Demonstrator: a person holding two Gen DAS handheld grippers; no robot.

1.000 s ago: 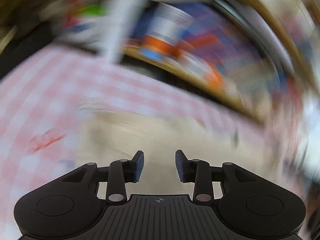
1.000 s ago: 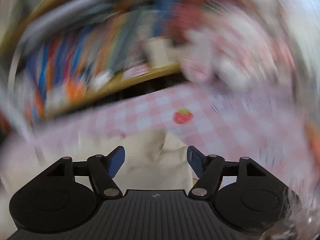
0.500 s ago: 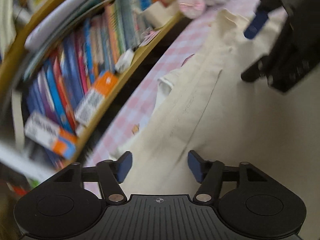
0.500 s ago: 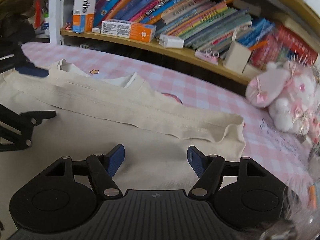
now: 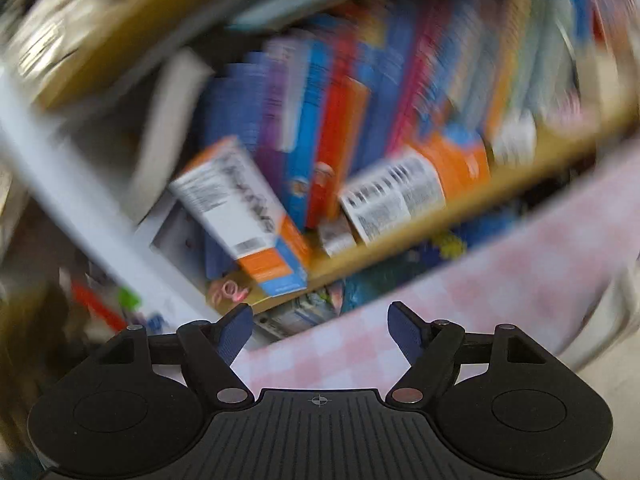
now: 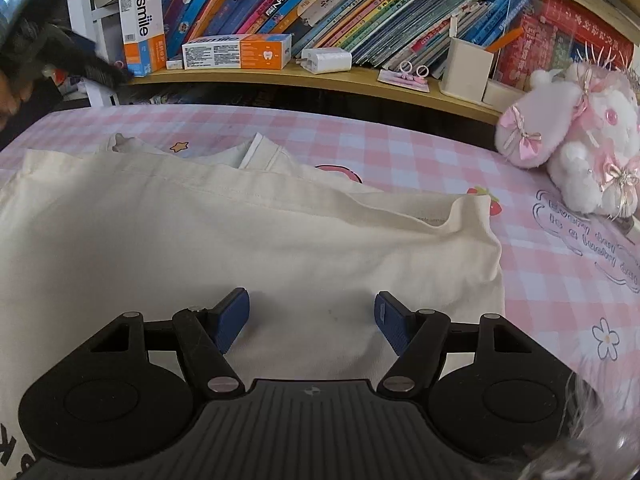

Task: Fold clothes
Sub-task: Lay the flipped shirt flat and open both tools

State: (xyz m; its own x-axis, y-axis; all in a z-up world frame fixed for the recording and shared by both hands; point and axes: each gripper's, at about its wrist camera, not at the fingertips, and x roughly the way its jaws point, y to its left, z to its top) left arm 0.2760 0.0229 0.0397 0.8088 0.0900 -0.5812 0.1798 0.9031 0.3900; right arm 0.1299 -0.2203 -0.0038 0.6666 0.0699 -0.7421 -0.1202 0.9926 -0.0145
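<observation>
Both tongs gape, holding nothing: right gripper [image 6: 311, 320] hovers over the cream cotton garment [image 6: 200, 248], left gripper [image 5: 320, 332] faces blurred bookshelves. Soft, light, floppy cloth; pinch the hemmed right edge.

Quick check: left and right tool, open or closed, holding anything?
Left tool: open, holding nothing, aimed at the bookshelf; view blurred.
Right tool: open, holding nothing, over the cream garment.

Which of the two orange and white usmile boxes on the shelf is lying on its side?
The long usmile box lies flat on the wooden shelf, in front of the books. The other usmile box, to its left, stands upright.
</observation>
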